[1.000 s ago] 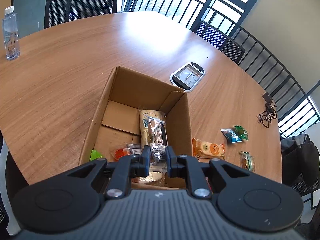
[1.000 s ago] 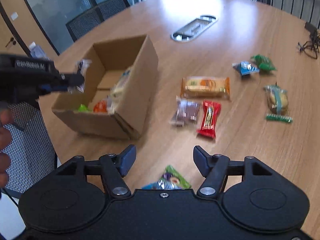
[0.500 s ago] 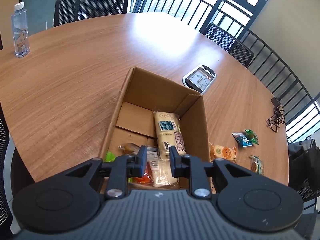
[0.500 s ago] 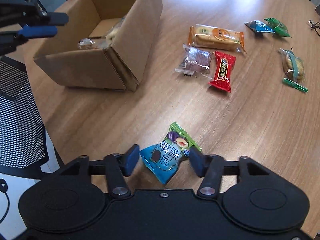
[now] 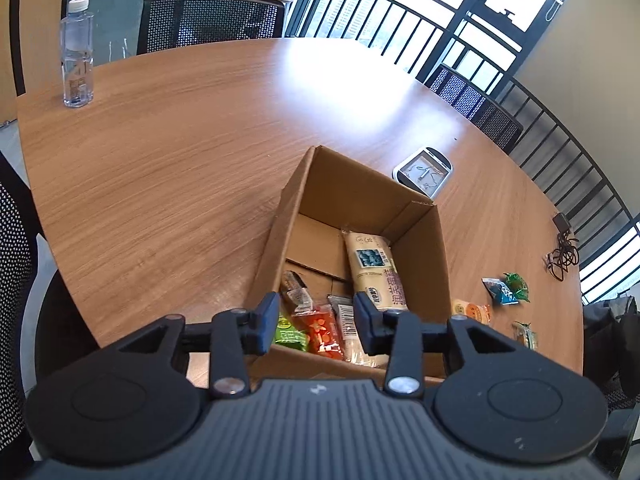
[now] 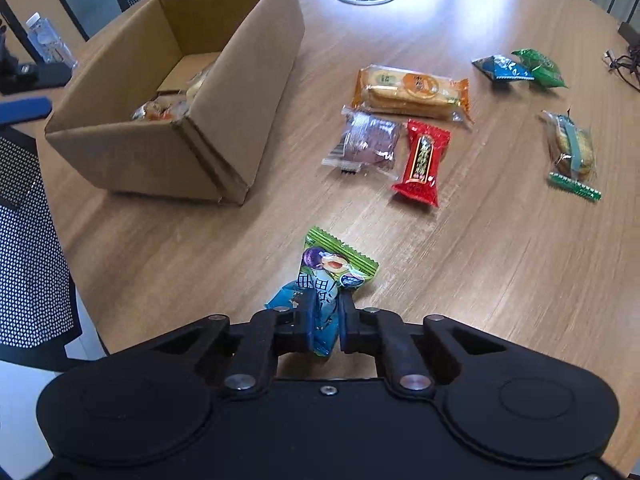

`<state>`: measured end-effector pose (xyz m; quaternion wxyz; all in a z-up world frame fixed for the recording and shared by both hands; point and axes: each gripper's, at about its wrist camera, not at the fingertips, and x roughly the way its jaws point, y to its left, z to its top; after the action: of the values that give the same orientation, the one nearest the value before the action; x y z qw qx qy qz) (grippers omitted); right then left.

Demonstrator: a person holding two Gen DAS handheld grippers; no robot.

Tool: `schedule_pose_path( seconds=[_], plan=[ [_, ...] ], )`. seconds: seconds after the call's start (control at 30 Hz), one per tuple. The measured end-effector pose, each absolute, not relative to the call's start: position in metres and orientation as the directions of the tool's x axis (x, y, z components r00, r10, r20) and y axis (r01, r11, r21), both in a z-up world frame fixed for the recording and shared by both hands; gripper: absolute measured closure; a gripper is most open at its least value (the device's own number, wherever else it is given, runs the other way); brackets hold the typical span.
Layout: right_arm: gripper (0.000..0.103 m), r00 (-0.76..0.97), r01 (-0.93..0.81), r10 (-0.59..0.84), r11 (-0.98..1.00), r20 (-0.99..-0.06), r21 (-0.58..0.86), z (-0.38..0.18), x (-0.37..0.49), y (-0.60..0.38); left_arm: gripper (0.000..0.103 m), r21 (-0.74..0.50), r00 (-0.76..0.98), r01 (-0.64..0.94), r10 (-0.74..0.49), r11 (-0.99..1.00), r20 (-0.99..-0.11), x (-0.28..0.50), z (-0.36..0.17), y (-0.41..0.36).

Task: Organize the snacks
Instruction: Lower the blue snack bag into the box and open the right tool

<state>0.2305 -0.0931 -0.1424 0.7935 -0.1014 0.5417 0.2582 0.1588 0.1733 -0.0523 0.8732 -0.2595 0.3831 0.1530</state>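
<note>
On the wooden table [image 6: 500, 280], the right gripper [image 6: 325, 322], open a second ago, is closing on the blue-green snack packet [image 6: 332, 276]; at ten o'clock, the left gripper [image 5: 316, 322], opening, has dropped its packet into the cardboard box [image 5: 438, 264].

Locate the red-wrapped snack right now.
Right wrist view, centre-right: the red-wrapped snack lies on the table beside the purple biscuit pack, below the orange cracker pack.

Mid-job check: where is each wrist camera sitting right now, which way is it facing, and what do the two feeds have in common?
Left wrist: on the left gripper, above the cardboard box, looking down into it; jaws opening, nothing between them.
Right wrist: on the right gripper, low over the table, facing the loose snacks; jaws closing on the green-blue packet.
Shared: box, orange cracker pack, table.
</note>
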Motion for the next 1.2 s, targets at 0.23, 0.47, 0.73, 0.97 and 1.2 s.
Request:
schedule_pose_path(
  seconds=[0.23,0.47,0.73,0.97,1.2],
  plan=[
    [0.100,0.337,-0.493,0.323,0.861,-0.884,0.126,-0.128,0.241,-0.097,0.063,-0.341,0.662,-0.474,0.073,0.812,-0.746,0.154,-0.052,0.180],
    [0.102,0.413,-0.464,0.354,0.875,-0.839,0.141,-0.101,0.254,-0.101,0.063,-0.349,0.668,-0.474,0.072,0.809,-0.741,0.150,-0.050,0.182],
    [0.102,0.491,-0.462,0.455,0.859,-0.743,0.220,-0.057,0.265,-0.094,0.063,-0.352,0.664,-0.481,0.071,0.803,-0.744,0.147,-0.053,0.184],
    [0.102,0.498,-0.534,0.569,0.796,-0.655,0.286,-0.036,0.269,-0.061,0.063,-0.347,0.654,-0.496,0.080,0.796,-0.753,0.148,-0.053,0.186],
    [0.094,0.505,-0.618,0.679,0.715,-0.533,0.326,-0.026,0.265,-0.029,0.045,-0.357,0.650,-0.509,0.078,0.783,-0.756,0.144,-0.052,0.187]
  ],
)
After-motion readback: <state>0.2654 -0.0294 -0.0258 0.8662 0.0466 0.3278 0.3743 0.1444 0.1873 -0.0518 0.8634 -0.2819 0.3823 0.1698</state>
